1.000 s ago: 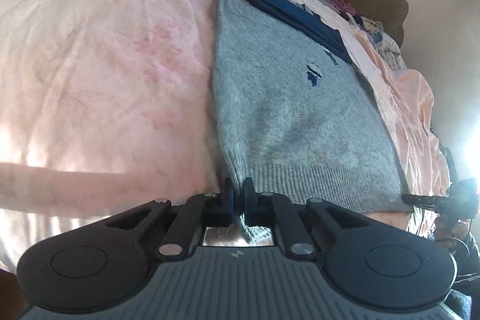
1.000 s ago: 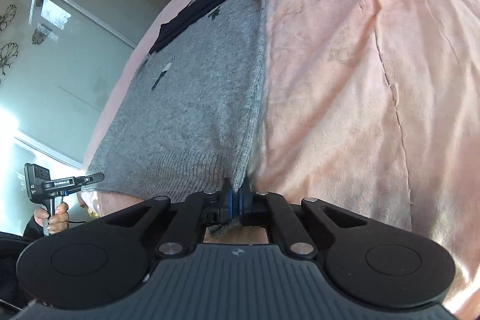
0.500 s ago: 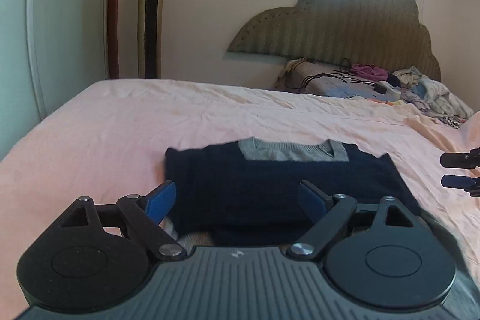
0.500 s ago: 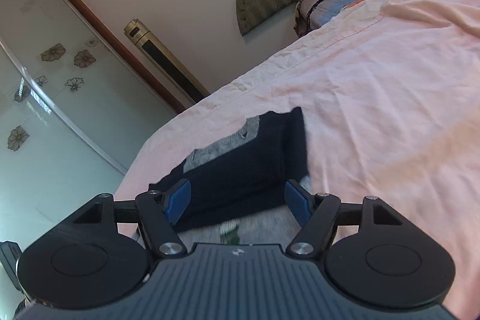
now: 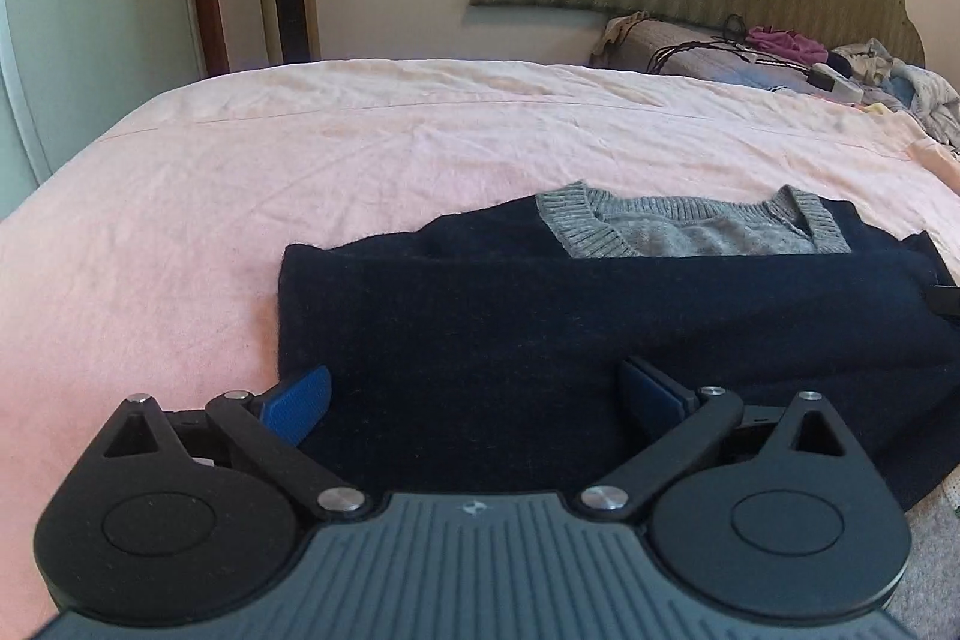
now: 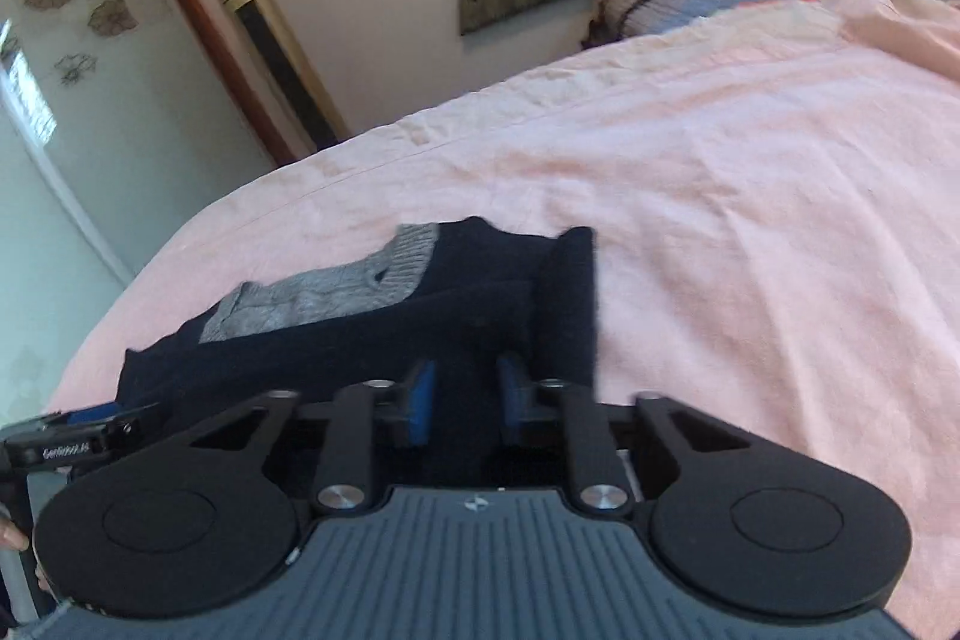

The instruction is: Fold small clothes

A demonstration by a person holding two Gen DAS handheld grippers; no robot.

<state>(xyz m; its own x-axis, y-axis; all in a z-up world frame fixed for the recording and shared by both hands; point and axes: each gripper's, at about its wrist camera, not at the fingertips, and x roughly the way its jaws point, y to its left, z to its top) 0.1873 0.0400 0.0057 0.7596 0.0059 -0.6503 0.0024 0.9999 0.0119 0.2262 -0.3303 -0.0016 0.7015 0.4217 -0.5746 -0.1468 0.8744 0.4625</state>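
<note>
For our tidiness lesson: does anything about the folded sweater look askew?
Slightly: on the navy sweater, the right side flap stands apart from the main fold, its top corner poking past the edge.

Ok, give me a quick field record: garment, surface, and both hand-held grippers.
garment: navy sweater, folded, grey collar on the far side
surface: pink bed sheet, sweater lies flat on it
left hand-held gripper: jaws opening, wide apart over the sweater's near edge, pads not pressing on it
right hand-held gripper: pads a narrow gap apart over the sweater's right part; dark fabric shows between them, grip unclear
background: loose clothes and cables by the headboard
</note>
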